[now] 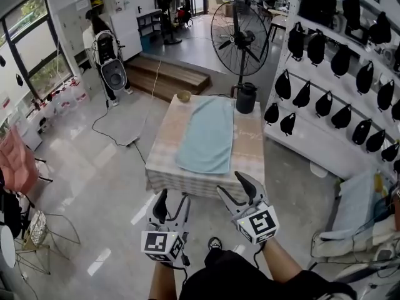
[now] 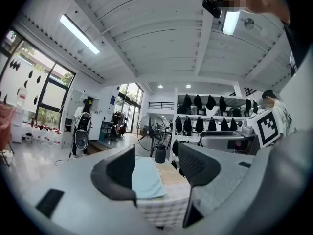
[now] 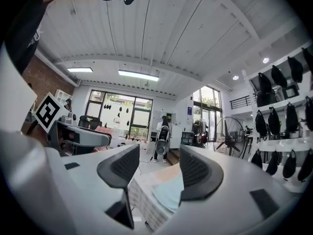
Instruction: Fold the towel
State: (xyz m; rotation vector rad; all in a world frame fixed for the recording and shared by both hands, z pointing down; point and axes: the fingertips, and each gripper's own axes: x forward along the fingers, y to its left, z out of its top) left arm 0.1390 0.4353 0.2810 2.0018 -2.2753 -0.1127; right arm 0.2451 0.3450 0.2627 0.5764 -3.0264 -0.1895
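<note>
I hold left gripper [image 1: 173, 201] and right gripper [image 1: 235, 190] short of the bench [image 1: 164, 152], fingers [image 1: 250, 185] wide and empty, ready for the near corners of the towel [image 1: 206, 136].

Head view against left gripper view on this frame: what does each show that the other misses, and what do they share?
Only the head view: a small bowl on the table's far corner, and the left gripper and right gripper seen from above. Only the left gripper view: the ceiling lights, and its own jaws apart with nothing between them. Both: the blue towel lying flat on the table, the black jug at its far edge, and the standing fan.
</note>
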